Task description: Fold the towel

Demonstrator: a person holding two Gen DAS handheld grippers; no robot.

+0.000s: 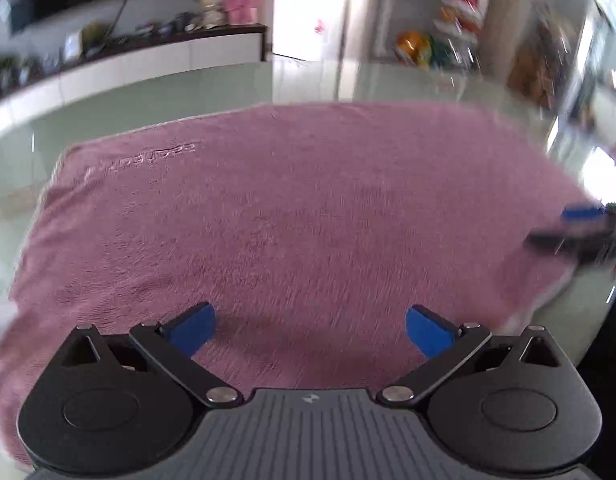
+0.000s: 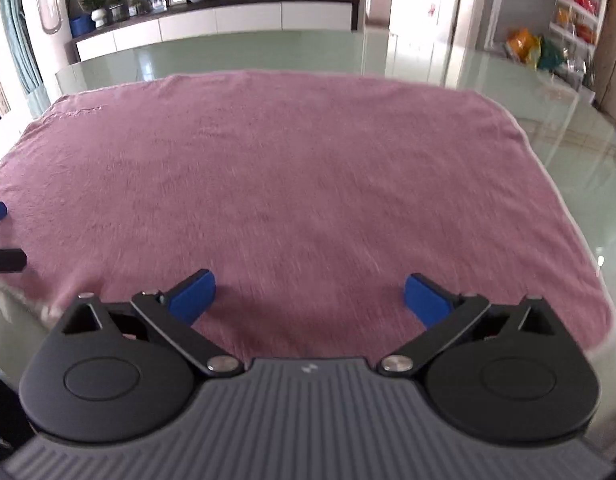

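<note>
Glass table (image 2: 508,92), towel (image 2: 288,168), jaws apart.

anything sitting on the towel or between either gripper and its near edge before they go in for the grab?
Nothing visible. The pink towel lies flat on the glass table with nothing on top. The left hand-held gripper and the right hand-held gripper are both open over its near edge, with a clear path down.

Both views are bright with daylight from a blown-out white doorway (image 1: 304,8) at the back. Glare streaks the glossy glass table (image 2: 448,60). The left wrist view is smeared by motion blur, worst at its right edge; the right wrist view is sharper. Fisheye distortion bends the edges, and soft shadows lie under each gripper's 2 fingers.
</note>
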